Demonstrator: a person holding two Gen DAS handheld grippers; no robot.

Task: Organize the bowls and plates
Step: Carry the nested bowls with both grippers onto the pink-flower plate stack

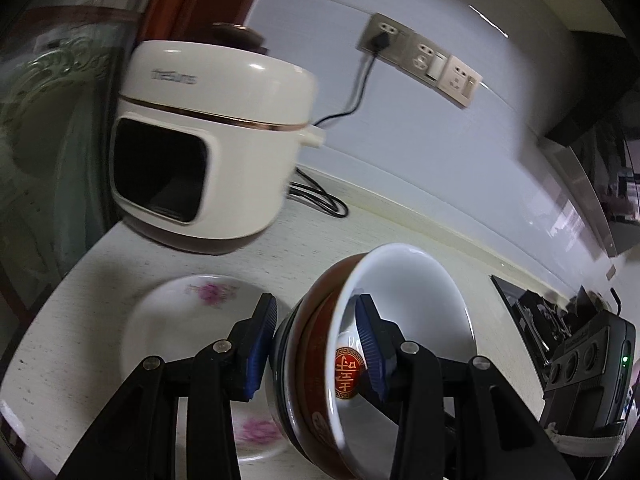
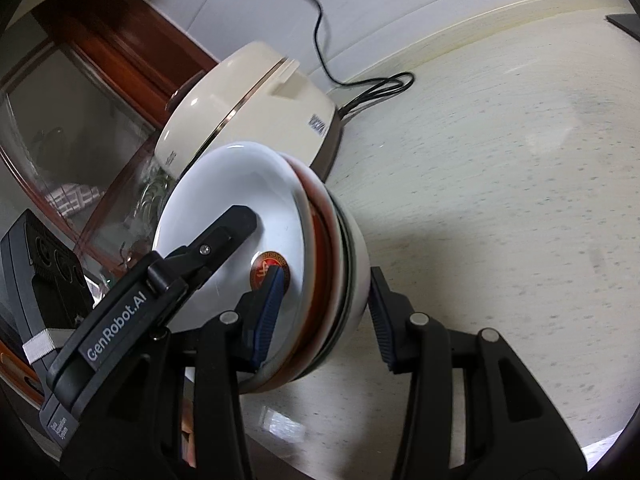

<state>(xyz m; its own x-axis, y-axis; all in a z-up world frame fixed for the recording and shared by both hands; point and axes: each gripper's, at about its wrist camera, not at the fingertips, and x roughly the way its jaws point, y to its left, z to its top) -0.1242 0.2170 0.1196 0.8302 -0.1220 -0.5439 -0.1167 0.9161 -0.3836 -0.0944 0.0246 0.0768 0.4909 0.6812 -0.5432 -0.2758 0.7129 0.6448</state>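
A stack of nested bowls [image 1: 400, 312], the top one white inside with a red and gold emblem and a red-brown outside, is held tilted above the counter. My left gripper [image 1: 316, 344] is shut on the stack's rim, one blue pad inside the top bowl and one outside. My right gripper [image 2: 324, 312] is shut on the same stack [image 2: 240, 200] from the opposite side, one pad on the emblem and one under the lowest bowl. The left gripper's finger [image 2: 216, 240] shows inside the bowl. A white plate with pink flowers [image 1: 192, 320] lies on the counter below and left.
A cream rice cooker [image 1: 208, 140] stands at the back left, its black cord [image 1: 320, 200] running to wall sockets [image 1: 420, 60]. The pale speckled counter [image 2: 500, 180] spreads right. A glass cabinet door with a wooden frame [image 2: 80, 120] is at left. A dark stove [image 1: 532, 320] lies at far right.
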